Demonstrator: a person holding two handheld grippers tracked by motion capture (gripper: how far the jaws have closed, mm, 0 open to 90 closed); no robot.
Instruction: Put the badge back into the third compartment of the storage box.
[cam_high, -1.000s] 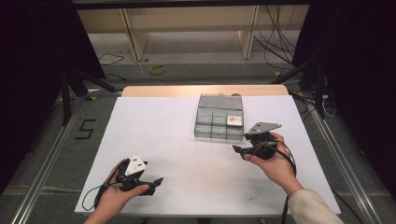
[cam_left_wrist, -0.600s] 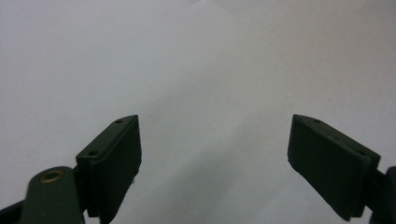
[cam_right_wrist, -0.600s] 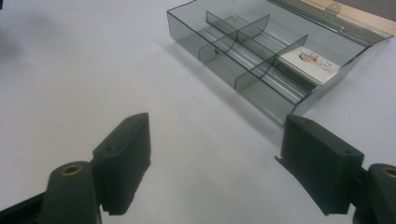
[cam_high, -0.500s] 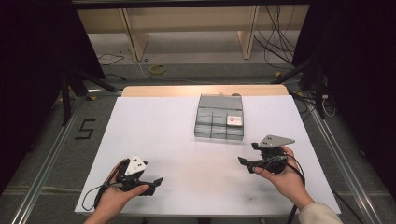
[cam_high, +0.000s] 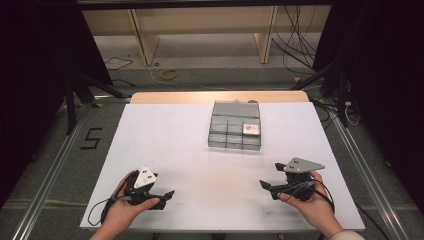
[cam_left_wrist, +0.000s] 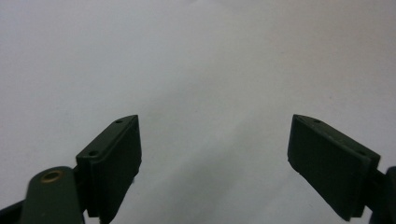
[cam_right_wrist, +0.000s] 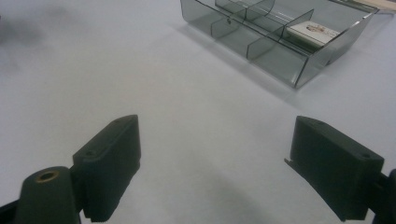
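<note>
A clear grey compartment box (cam_high: 235, 131) stands on the white table top (cam_high: 190, 150), right of centre toward the back. A small white card-like item (cam_high: 251, 129) lies in one of its right-hand compartments, and the right gripper view shows this item (cam_right_wrist: 312, 31) in the box (cam_right_wrist: 275, 44). My left gripper (cam_high: 167, 196) rests low at the front left, held in a hand, open and empty. My right gripper (cam_high: 264, 185) is at the front right, well short of the box, open with nothing between its jaws. In both gripper views the jaws stand wide apart over bare table.
A wooden strip (cam_high: 220, 97) runs along the table's far edge. Metal rails (cam_high: 45, 175) flank the table on both sides, and a "5" (cam_high: 91, 138) is marked on the floor at left. Cables (cam_high: 295, 55) and shelf legs lie behind the table.
My right gripper has drawn back from beside the box toward the front right edge of the table. The left gripper has stayed where it was.
</note>
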